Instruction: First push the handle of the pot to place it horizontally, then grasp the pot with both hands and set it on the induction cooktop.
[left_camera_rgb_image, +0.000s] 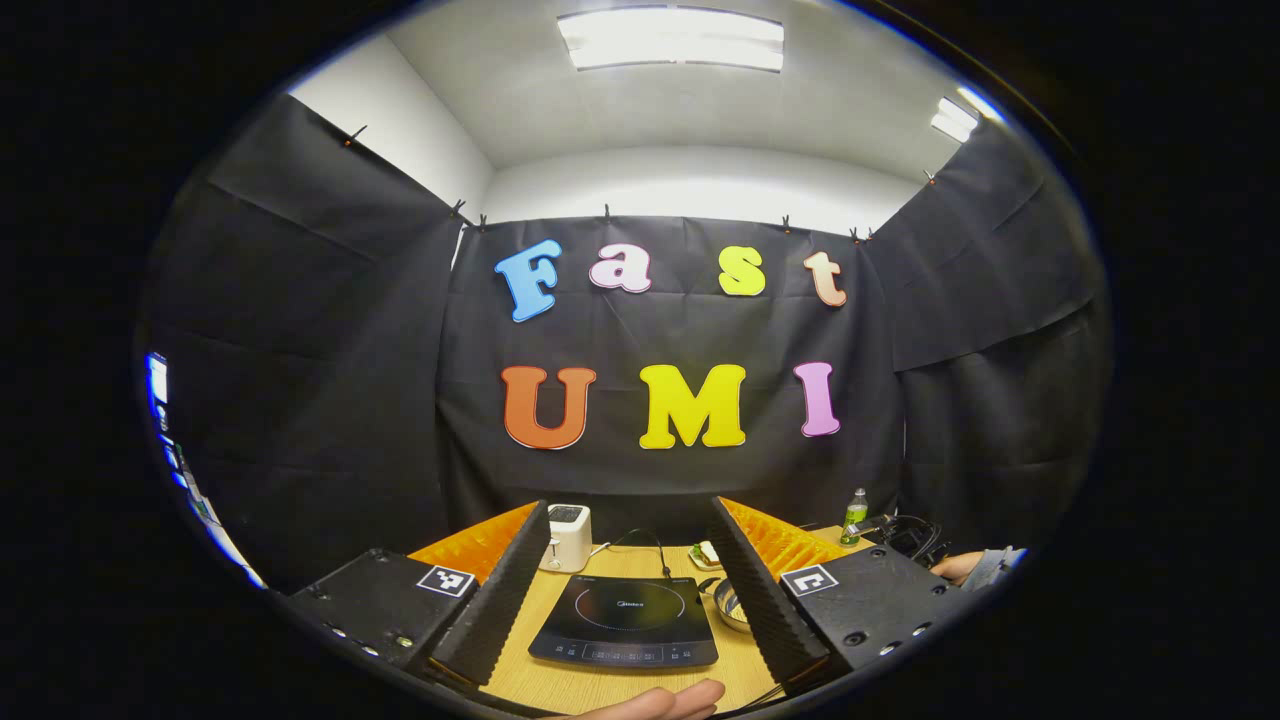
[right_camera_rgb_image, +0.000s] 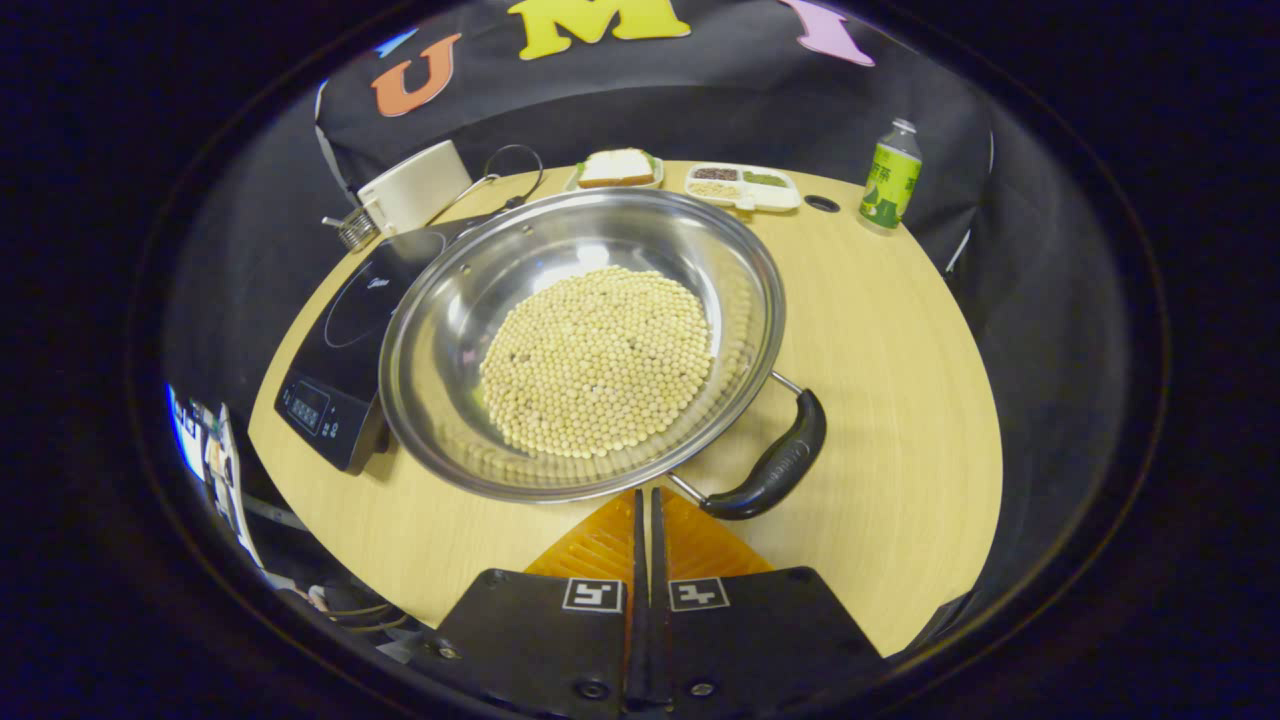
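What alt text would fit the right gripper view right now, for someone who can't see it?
A steel pot holding pale beans sits on a wooden table, its rim overlapping the edge of the induction cooktop on the view's left. The shut right gripper sits at the pot's near rim, beside the black handle. A toaster, food trays and a green bottle line the far edge.

My left gripper (left_camera_rgb_image: 627, 590), black blocks with square black-and-white markers, small screws, ribbed orange finger backs, my right gripper (right_camera_rgb_image: 645, 530) alike, a grey sleeve (left_camera_rgb_image: 995, 566) cuff
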